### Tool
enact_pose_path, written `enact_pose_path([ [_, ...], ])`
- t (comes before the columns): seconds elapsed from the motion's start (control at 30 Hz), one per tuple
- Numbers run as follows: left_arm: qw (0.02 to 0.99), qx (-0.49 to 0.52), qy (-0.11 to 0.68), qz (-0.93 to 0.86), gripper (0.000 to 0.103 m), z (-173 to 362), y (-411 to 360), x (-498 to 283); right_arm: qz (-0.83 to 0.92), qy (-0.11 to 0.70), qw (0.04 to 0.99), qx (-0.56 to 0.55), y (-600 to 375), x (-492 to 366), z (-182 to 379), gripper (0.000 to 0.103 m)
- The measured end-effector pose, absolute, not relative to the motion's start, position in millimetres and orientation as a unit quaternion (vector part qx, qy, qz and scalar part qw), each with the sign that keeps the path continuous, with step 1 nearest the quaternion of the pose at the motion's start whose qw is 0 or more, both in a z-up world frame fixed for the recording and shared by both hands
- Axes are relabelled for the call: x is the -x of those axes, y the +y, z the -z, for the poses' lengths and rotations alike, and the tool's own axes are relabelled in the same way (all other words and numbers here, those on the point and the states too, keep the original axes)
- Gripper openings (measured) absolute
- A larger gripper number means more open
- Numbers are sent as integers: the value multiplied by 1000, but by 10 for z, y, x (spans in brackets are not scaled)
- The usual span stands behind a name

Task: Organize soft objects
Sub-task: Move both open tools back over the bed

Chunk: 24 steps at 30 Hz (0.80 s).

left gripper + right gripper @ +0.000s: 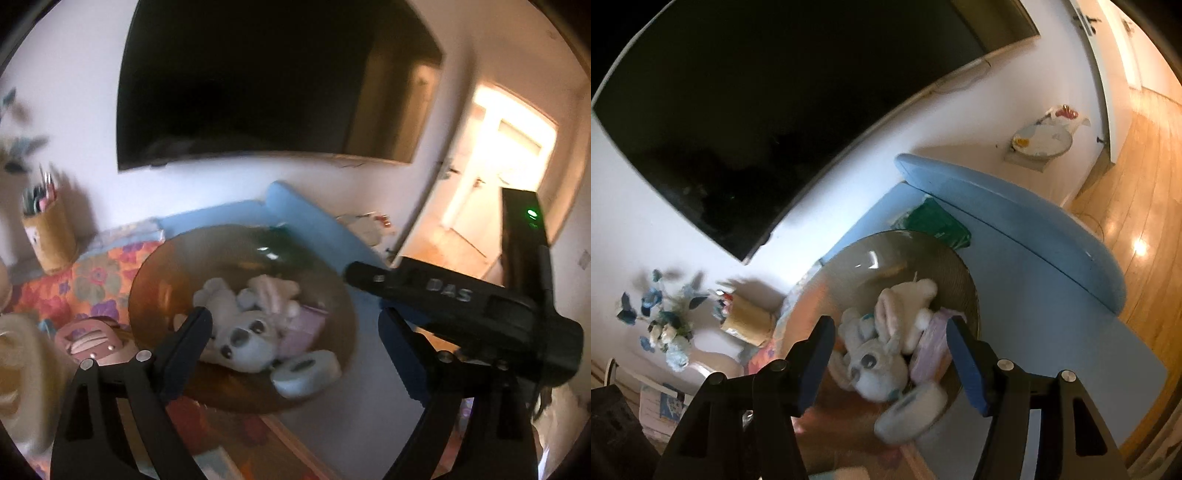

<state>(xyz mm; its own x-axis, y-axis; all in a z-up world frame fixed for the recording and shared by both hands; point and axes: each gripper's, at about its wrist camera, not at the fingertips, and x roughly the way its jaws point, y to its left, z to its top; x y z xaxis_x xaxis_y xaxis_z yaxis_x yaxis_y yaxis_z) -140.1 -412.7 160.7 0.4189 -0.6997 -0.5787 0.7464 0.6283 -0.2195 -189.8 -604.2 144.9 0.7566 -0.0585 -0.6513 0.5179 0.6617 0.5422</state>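
Both views show soft toys piled in the amber bowl (pixel 155 291). Left gripper (pixel 295 332) gapes wide, empty, above the grey plush (pixel 240 336). Right gripper (pixel 890 354) half-open, empty; the white toy (pixel 912 410) on the rim could tumble

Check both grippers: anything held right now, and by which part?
Nothing held. The left gripper and right gripper are both open above the amber bowl; their pads press on nothing. The grey plush bunny lies loose in the bowl.
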Motion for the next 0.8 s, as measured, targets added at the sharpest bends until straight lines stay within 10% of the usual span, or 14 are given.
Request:
enact_pose_path([
  [0.23,852,-54,258,452,91,-2042,-3379,2016,144,264,884,-358,-5426,2416,-1824,63],
  [0.37,870,-66,233,429,93,-2157,-2734,2196,124,235,902,-341,-4891,2789,-1915,94],
  [0.8,919,-59,300,248,94,-1640,-830,1512,3,342,912,-225,-3260,2582,-1632,95],
])
